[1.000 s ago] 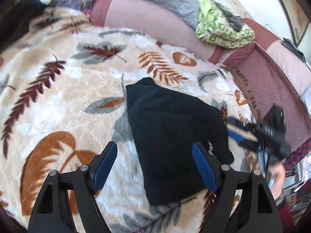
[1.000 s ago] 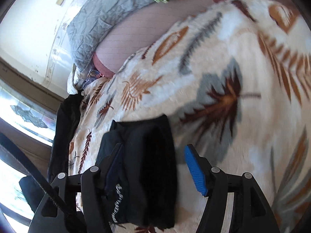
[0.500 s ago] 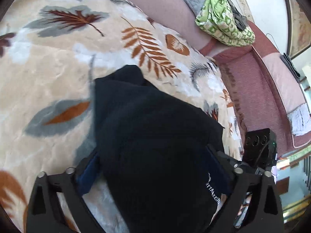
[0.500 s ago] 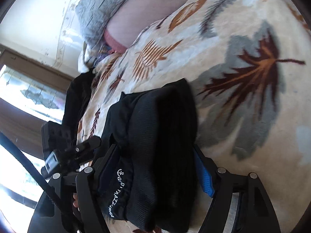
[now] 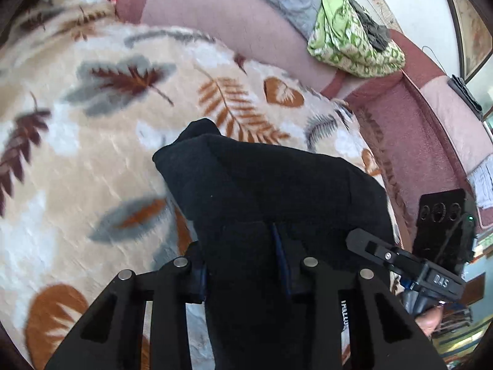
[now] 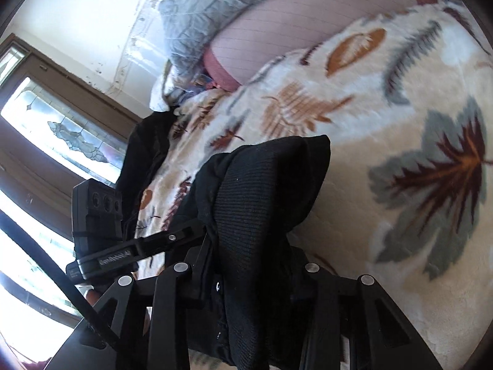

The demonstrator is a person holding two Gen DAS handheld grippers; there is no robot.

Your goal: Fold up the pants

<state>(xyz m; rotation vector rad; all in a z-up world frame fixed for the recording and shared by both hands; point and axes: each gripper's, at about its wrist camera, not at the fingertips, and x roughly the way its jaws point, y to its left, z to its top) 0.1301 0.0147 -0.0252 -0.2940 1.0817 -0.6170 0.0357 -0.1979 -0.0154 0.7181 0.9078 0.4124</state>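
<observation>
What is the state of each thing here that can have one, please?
Black pants: folded into a thick bundle, gripped at the near end by both grippers.
Left gripper: jaws closing, pants between them.
Right gripper: jaws closing, pants between them.
Leaf-print blanket: spread flat under the pants.
Green patterned cloth: crumpled on the sofa back.
</observation>
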